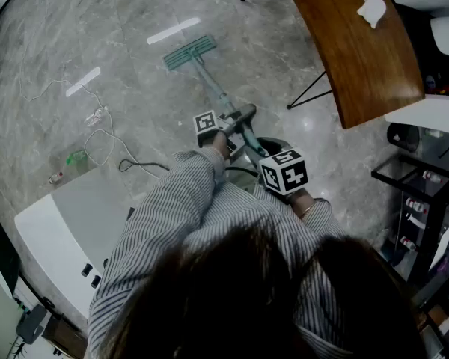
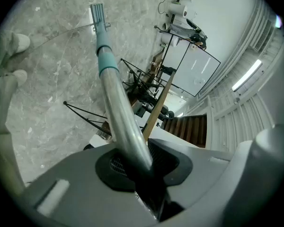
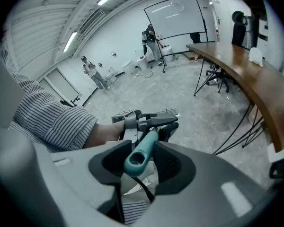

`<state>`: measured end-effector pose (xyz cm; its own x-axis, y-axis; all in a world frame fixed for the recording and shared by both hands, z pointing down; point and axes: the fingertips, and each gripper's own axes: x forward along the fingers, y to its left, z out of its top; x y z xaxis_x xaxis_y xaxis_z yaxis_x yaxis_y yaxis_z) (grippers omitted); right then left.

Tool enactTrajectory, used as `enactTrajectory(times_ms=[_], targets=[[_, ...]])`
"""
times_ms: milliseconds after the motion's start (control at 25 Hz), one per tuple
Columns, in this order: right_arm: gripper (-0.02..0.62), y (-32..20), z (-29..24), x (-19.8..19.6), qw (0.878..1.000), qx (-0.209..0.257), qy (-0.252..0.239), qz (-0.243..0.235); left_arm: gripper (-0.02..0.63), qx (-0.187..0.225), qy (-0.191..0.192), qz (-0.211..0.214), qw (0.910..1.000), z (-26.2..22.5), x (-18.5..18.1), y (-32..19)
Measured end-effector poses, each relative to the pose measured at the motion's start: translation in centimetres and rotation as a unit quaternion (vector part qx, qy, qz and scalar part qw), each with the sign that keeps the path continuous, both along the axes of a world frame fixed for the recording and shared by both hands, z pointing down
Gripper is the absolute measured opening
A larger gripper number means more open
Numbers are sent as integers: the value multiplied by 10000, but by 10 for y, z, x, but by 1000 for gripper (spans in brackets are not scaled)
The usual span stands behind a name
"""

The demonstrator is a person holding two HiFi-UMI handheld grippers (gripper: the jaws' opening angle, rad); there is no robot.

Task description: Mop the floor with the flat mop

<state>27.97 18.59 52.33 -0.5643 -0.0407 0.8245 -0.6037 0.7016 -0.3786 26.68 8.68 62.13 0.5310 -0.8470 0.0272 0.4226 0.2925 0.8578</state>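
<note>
Left gripper point(image 2: 132, 161) clamps flat mop point(image 2: 114, 94) pole | right gripper point(image 3: 141, 161) clamps its handle end (teal) | pad point(image 1: 190, 52) on floor point(image 1: 120, 21)

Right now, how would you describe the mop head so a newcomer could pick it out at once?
On the grey marble floor, left of the curved wooden table, a metal pole runs away from the person. The mop head is the flat rectangle at its far end. Unlike the two white streaks beside it, it is teal and joined to the pole.
</note>
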Motion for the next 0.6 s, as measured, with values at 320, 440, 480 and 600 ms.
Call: enactTrajectory(times_ms=[320, 440, 480, 600], targets=[[147, -1, -1, 0, 10000, 44, -7, -35, 80, 24, -38, 17, 10000, -2, 0, -1], [147, -1, -1, 0, 9999, 61, 19, -86, 80, 29, -44, 43, 10000, -2, 0, -1], [147, -1, -1, 0, 9999, 69, 23, -105, 80, 31, -48, 48, 10000, -2, 0, -1], [147, -5, -1, 1, 9999, 88, 22, -128, 81, 50, -61, 53, 10000, -1, 1, -4]])
